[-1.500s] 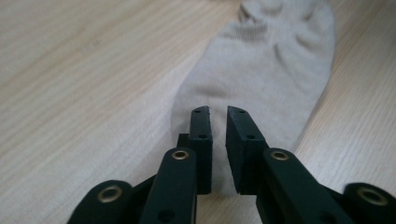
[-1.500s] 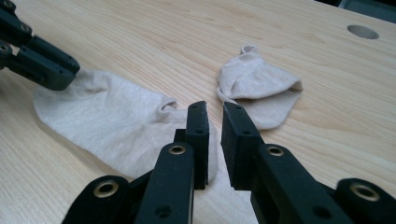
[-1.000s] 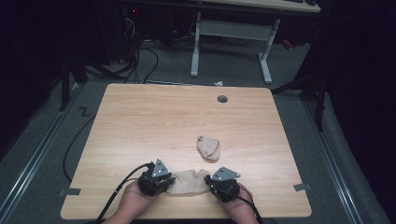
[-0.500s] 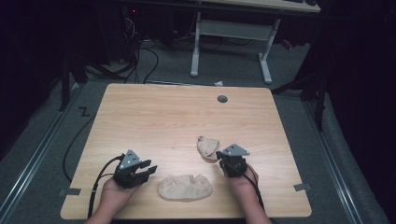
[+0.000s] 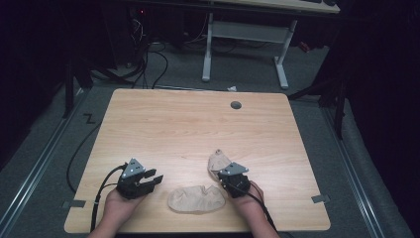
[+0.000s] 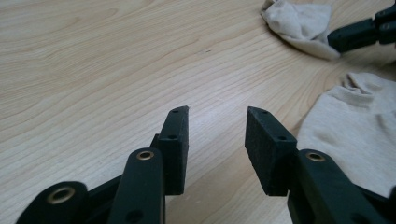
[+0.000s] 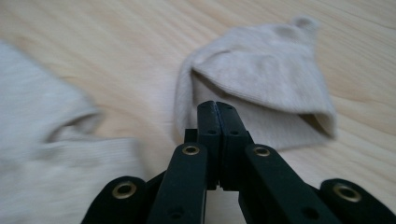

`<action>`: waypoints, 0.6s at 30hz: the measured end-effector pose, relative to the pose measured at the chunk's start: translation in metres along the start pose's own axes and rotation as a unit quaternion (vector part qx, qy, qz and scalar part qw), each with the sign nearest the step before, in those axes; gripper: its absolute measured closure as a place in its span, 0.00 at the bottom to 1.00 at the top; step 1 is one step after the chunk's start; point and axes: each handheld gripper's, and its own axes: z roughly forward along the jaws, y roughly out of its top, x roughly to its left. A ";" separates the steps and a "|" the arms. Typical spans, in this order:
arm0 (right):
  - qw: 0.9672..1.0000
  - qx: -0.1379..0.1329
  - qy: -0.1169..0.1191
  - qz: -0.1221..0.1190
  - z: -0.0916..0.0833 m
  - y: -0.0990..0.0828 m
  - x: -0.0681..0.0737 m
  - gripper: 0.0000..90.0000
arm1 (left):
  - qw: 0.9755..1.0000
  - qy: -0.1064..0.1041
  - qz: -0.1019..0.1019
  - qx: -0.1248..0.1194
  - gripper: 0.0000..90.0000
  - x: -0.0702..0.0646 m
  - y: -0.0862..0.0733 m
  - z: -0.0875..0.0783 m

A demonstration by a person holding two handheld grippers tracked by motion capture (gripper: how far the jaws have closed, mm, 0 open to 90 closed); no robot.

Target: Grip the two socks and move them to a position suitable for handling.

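left gripper (image 5: 151,179) sits over bare wooden table (image 5: 188,124), jaws apart with nothing between them; they have just been opening. in the left gripper view its pads (image 6: 268,144) frame plain wood, and the flat sock (image 6: 359,126) lies just beside the far side of one jaw, not touching it. right gripper (image 5: 221,174) has its jaws pressed together, pads face to face, with no cloth caught between them. in the right gripper view its tips (image 7: 217,109) point at the near edge of the folded sock (image 7: 266,84), right at it; contact cannot be confirmed. the flat sock (image 5: 196,198) lies between the two grippers, nearer the right one. the folded sock (image 5: 218,159) lies directly ahead of the right gripper.
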 end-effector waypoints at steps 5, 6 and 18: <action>1.000 -0.005 0.021 -0.010 0.000 0.001 0.012 0.97 | 1.000 -0.008 0.011 0.005 0.67 -0.006 0.001 0.004; 1.000 -0.004 0.021 -0.009 0.000 0.002 0.012 0.96 | 1.000 -0.009 0.014 0.007 0.67 -0.007 0.002 0.005; 0.999 -0.041 0.027 0.004 0.005 0.024 0.008 0.90 | 1.000 0.005 0.017 0.007 0.66 -0.007 -0.003 0.000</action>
